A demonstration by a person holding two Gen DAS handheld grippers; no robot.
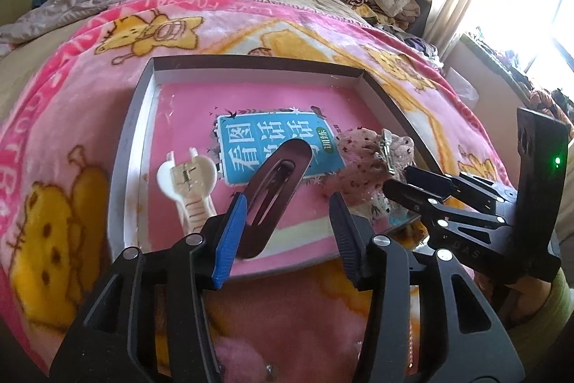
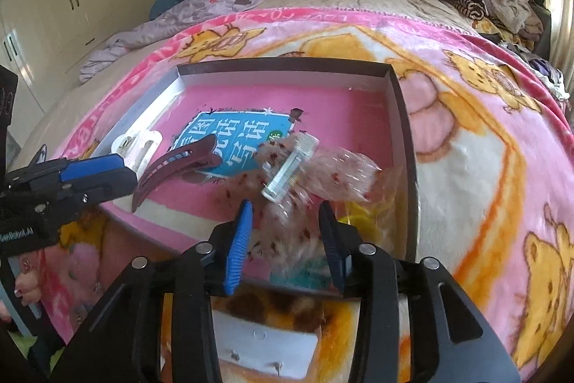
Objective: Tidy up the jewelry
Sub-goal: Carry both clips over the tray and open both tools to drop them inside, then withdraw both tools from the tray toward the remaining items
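Hair clips were the job: three in or over a shallow box lid (image 1: 143, 117) lying on a pink cartoon blanket (image 1: 71, 117) on the bed.

- Dark maroon snap clip (image 1: 276, 189): hung over the lid's near edge, its near end against the left gripper's (image 1: 283, 225) blue-padded finger. In the left view the jaws stood wide apart, with a clear gap to the other finger, so not clamped. The right view showed that gripper (image 2: 71, 174) side-on, with the clip (image 2: 179, 164) sticking out from its tip, so contact is certain but a real grip isn't.
- Speckled pink bow clip (image 2: 297, 174), metal barrette up: between the right gripper's (image 2: 287, 236) fingers, which were wide open and not bearing on it. It sat over the lid's near right part.
- White claw clip (image 1: 188, 182): resting in the lid at left, untouched.
- A book with a blue Chinese title panel (image 1: 272, 146) lined the lid floor under all three.

My read: placement step, with both clips at release or just short of it. Next move should back each gripper straight out without dragging the snap clip off the near edge or snagging the bow's fabric. Check both lie fully inside the lid.
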